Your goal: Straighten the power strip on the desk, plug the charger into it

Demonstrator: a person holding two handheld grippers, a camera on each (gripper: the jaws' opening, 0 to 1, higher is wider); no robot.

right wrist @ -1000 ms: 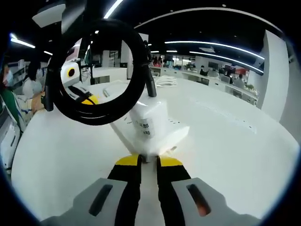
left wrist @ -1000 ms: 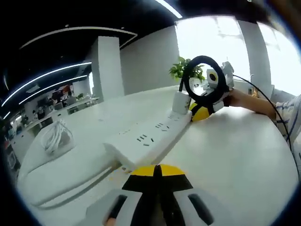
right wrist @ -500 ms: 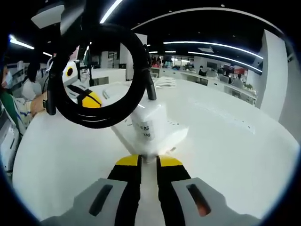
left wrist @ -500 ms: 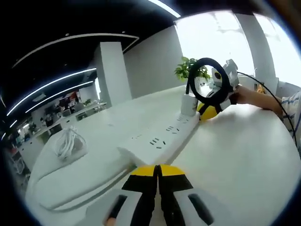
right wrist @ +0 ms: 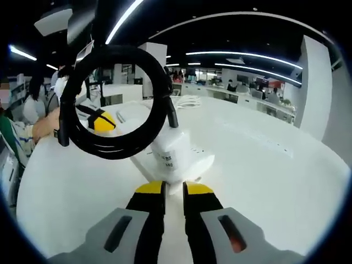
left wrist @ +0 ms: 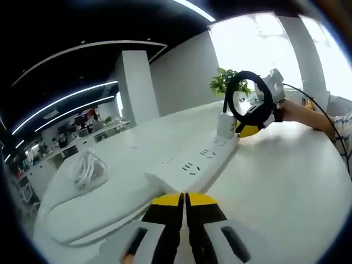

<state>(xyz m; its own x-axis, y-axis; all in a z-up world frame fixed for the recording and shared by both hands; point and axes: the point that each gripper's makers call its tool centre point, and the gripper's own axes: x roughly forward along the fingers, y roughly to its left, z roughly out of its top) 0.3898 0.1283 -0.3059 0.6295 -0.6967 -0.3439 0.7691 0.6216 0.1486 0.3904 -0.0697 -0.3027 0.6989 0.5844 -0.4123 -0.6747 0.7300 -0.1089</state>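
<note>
- Left gripper (left wrist: 184,199): jaws closed together with no gap, nothing between them, at the near end of the power strip (left wrist: 195,163).
- Power strip: lay flat on the white desk (left wrist: 275,181), running from near to far right.
- Charger (right wrist: 171,155): a white block standing upright at the strip's far end — its black cable (right wrist: 118,99) coiled in a loop above it.
- Right gripper (right wrist: 174,192): jaws slightly parted just short of the charger; whether they touched it could not be told.
- A bundled white cable (left wrist: 88,168) lay at far left; a plant (left wrist: 225,85) stood beyond the charger.
</note>
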